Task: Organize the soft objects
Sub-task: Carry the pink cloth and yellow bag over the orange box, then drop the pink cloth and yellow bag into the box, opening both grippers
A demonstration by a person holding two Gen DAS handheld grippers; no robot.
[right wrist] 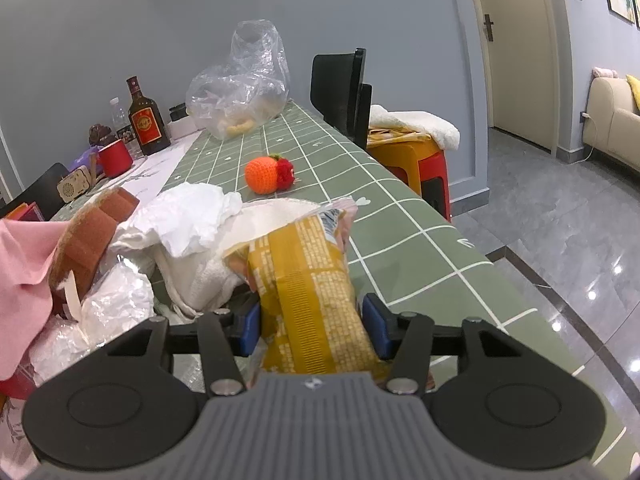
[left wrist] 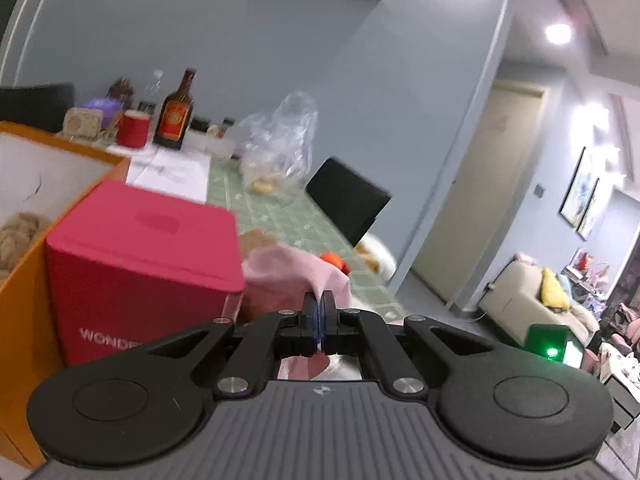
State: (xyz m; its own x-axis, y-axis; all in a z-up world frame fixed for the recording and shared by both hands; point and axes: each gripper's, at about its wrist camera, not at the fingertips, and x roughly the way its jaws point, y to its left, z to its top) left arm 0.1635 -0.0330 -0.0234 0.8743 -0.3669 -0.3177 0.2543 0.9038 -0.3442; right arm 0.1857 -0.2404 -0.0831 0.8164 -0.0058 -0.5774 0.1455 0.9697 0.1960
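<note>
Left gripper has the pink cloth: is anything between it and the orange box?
Yes. The left gripper is shut on the pink cloth, and a red box stands directly between it and the orange box, against that box's near wall. The cloth would probably have to go over the red box.

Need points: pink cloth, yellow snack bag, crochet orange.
pink cloth (left wrist: 292,276), left wrist view, the fold just ahead of the fingers.
yellow snack bag (right wrist: 310,300), right wrist view, its printed middle.
crochet orange (right wrist: 261,176), right wrist view, centre of the ball.
</note>
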